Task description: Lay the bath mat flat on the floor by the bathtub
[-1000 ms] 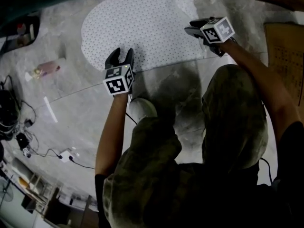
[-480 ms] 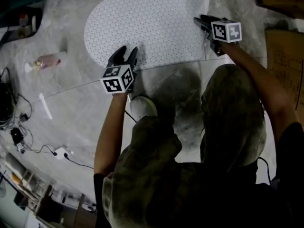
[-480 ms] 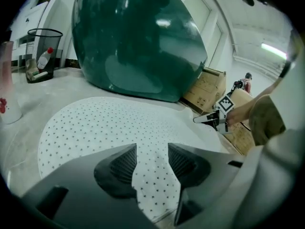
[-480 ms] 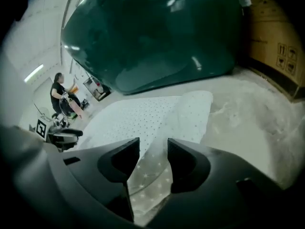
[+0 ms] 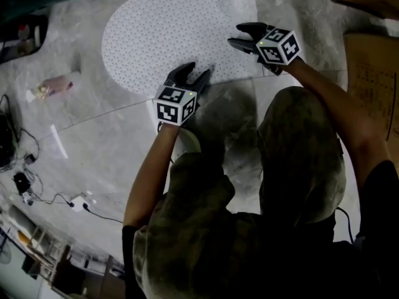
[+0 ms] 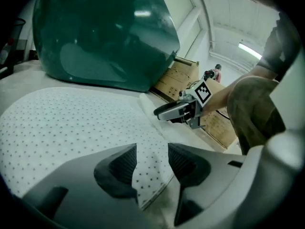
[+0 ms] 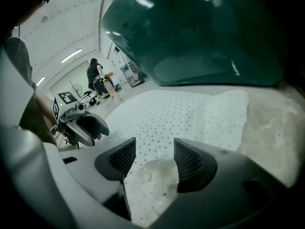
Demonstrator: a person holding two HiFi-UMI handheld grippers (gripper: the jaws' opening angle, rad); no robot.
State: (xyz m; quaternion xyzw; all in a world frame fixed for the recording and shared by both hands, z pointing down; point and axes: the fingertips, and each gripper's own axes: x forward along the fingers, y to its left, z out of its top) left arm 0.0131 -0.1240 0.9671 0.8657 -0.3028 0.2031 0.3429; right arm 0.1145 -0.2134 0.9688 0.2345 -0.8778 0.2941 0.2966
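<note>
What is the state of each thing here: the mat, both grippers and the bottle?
Mat: spread on the floor by the tub, one end looks folded over.
Left gripper: open, mat edge between jaws, not gripped.
Right gripper: open, jaws just opened wider, holding nothing.
Bottle: lying on its side.

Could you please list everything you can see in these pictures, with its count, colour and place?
bath mat: one, white with dark dots, on the floor beside the bathtub
bathtub: one, dark green, behind the mat
floor: grey, marbled
cardboard boxes: at least two, brown, right of the mat
bottle: one, pinkish, lying on the floor left of the mat
cables: several, dark, far left
person in the background: one, dark clothes, far across the room
left gripper: one, dark jaws apart over the mat's near edge, pressing nothing
right gripper: one, dark jaws have just been opening, mat's edge between them, not gripped
</note>
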